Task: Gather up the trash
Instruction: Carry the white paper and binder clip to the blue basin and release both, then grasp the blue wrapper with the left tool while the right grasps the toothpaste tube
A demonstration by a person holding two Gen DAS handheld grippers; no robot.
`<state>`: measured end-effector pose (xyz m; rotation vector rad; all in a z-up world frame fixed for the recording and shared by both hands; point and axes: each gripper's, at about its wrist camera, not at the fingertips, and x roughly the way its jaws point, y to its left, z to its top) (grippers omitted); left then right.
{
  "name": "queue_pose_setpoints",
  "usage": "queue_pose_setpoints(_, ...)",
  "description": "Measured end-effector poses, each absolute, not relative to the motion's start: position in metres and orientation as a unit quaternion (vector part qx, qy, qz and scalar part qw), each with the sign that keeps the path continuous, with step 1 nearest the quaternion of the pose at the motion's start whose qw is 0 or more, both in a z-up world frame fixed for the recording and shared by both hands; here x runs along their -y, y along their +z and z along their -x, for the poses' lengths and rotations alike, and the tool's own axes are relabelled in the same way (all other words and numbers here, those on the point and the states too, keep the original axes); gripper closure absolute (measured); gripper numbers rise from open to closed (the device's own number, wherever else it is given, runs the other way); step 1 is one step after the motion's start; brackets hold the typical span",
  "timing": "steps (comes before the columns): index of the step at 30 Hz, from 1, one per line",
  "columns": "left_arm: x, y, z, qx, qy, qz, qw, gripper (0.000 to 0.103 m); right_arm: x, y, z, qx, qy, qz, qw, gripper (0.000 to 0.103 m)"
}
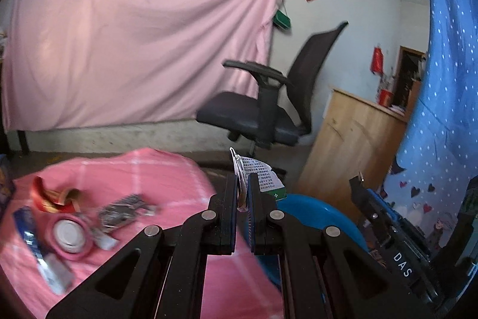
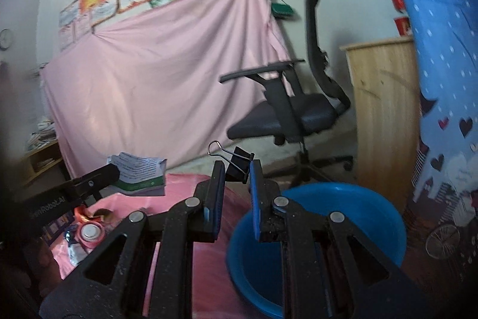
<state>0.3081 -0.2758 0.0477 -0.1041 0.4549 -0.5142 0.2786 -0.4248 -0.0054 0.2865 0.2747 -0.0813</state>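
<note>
The left gripper (image 1: pixel 243 184) holds a printed paper packet (image 1: pixel 263 174) pinched between its fingers, above the pink tabletop (image 1: pixel 167 178). The right gripper (image 2: pixel 237 169) clasps a black binder clip (image 2: pixel 237 165), near a blue basin (image 2: pixel 343 205) at right. More litter (image 1: pixel 71 226) lies left on the tabletop.

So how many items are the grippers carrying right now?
2: a printed paper packet in the left gripper, a black binder clip in the right gripper.
</note>
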Motion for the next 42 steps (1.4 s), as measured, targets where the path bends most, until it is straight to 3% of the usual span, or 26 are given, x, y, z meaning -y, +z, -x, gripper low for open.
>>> queue_pose_setpoints(9, 0.325, 0.019, -0.335, -0.283, -0.275, 0.047, 0.918, 0.099, 0.460, -0.031, -0.284, -0.191, -0.069, -0.190, 0.961, 0.061)
queue_pose_setpoints(22, 0.333, -0.009, -0.355, -0.353, -0.286, 0.064, 0.889, 0.096, 0.478, -0.045, -0.289, -0.224, -0.081, -0.227, 0.944, 0.058)
queue_pose_setpoints(33, 0.327, -0.012, -0.353, -0.359, -0.279, 0.060, 0.889, 0.095, 0.478, -0.046, -0.290, -0.224, -0.082, -0.225, 0.945, 0.057)
queue_pose_setpoints(42, 0.312, -0.001, -0.343, -0.328, -0.265, 0.064, 0.904, 0.076, 0.476, -0.038, -0.288, -0.210, -0.086, -0.213, 0.950, 0.049)
